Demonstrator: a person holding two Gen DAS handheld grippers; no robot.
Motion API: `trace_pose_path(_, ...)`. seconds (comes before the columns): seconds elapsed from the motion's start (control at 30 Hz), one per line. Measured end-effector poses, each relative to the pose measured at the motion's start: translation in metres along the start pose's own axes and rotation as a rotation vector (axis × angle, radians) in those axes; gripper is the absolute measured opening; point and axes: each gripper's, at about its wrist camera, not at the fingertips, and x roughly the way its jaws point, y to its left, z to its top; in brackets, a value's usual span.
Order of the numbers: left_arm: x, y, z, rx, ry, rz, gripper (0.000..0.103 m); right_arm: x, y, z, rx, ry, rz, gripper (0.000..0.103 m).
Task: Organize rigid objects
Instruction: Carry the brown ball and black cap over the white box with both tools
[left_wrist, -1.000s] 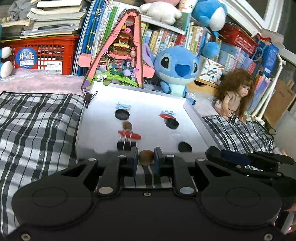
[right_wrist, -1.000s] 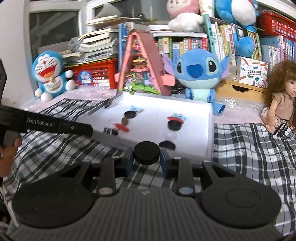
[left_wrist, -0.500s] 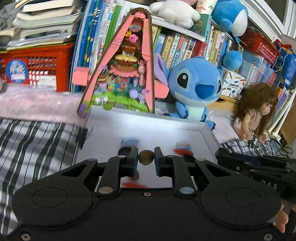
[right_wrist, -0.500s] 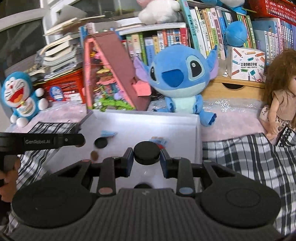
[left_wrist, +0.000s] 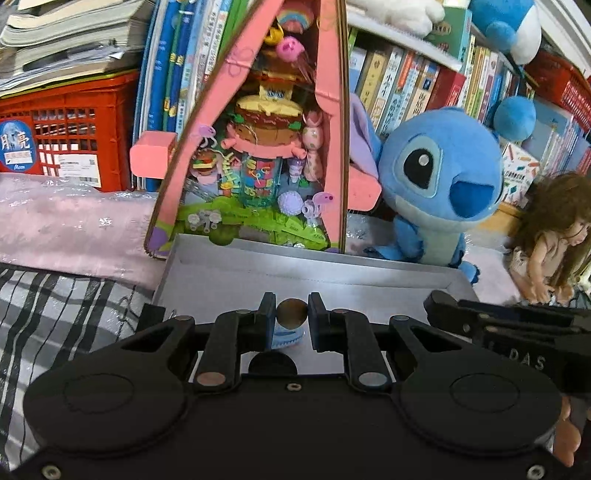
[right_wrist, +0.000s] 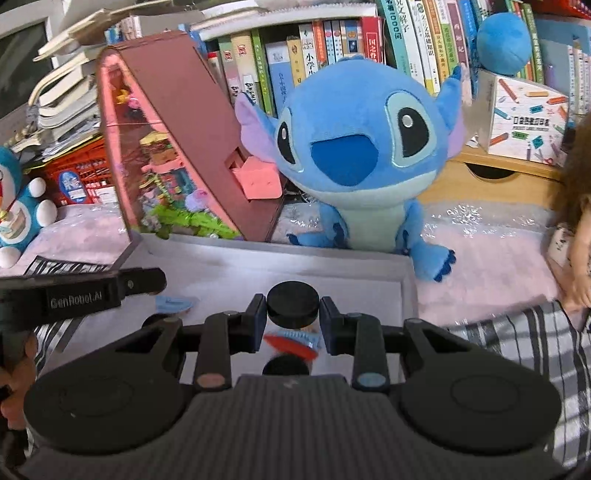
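Observation:
My left gripper (left_wrist: 292, 314) is shut on a small brown round piece (left_wrist: 291, 313), held above the white tray (left_wrist: 229, 273). Under it lie a blue toy piece (left_wrist: 286, 336) and a black disc (left_wrist: 272, 363). My right gripper (right_wrist: 293, 308) is shut on a black puck (right_wrist: 293, 302), also over the white tray (right_wrist: 332, 269). Below it I see a red and blue piece (right_wrist: 291, 341) and another black disc (right_wrist: 285, 365). The other gripper (right_wrist: 85, 291) reaches in from the left above a blue piece (right_wrist: 173, 303).
Behind the tray stand a pink triangular toy house (left_wrist: 266, 140) and a blue plush (left_wrist: 439, 184). A doll (left_wrist: 550, 240) sits at the right, a red crate (left_wrist: 62, 136) at the left, bookshelves behind. Striped cloth (left_wrist: 55, 314) covers the bed around the tray.
Both grippers have moved forward over the tray toward its far wall, each keeping its piece. The toy house and the plush now look much closer.

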Motion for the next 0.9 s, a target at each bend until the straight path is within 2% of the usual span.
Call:
trace_pose_path(0.37,0.024,0.003,-0.007,0.003,0.013,0.035,0.017,0.036,0.001,-0.001,0.017,0.02,-0.028,0.037)
trace_pose_path(0.9,0.034,0.002,-0.012,0.026,0.018,0.053,0.017,0.057,0.005,-0.007,0.021,0.043,-0.059,0.037)
